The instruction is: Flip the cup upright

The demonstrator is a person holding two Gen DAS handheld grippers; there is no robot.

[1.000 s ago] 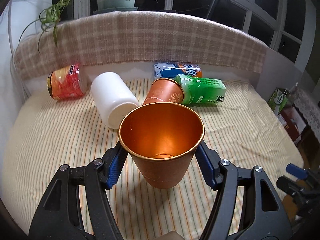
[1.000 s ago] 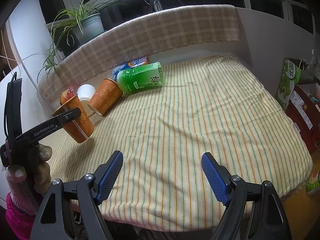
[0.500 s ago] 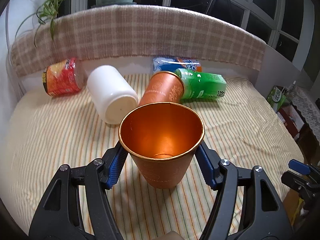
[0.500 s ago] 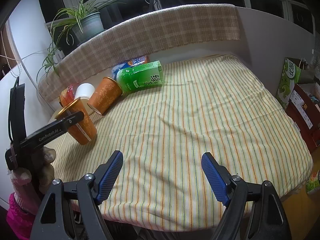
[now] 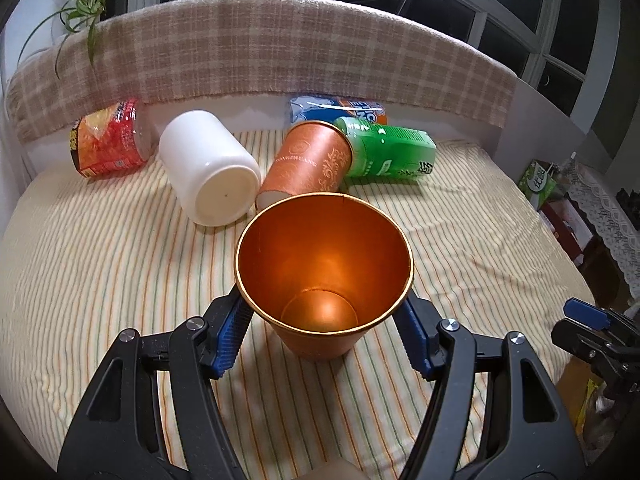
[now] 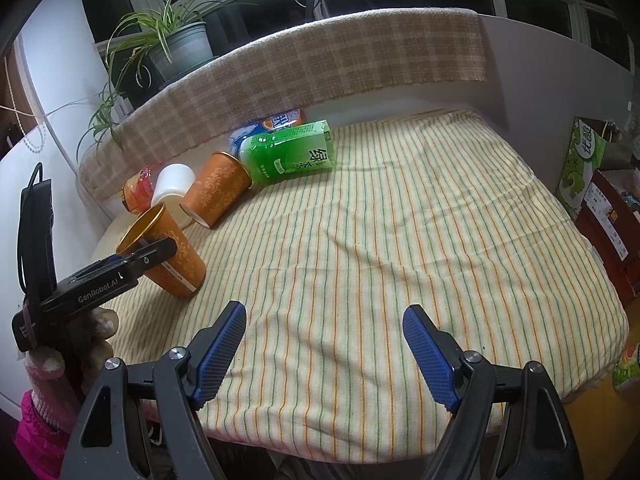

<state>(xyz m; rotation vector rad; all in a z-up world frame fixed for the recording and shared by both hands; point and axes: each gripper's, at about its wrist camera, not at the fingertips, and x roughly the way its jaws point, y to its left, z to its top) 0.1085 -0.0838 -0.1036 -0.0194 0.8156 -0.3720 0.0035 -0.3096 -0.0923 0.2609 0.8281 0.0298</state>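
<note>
Between left gripper [image 5: 324,332] pads, orange cup [image 5: 324,280], mouth up, tilted in right view

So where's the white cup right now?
The white cup lies on its side at the back left of the striped cloth, between the red snack can and the fallen orange cup.

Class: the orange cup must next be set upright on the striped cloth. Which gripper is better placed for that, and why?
Left. The left gripper already clamps the orange cup, tilted, mouth up; the right gripper is open and apart.
</note>
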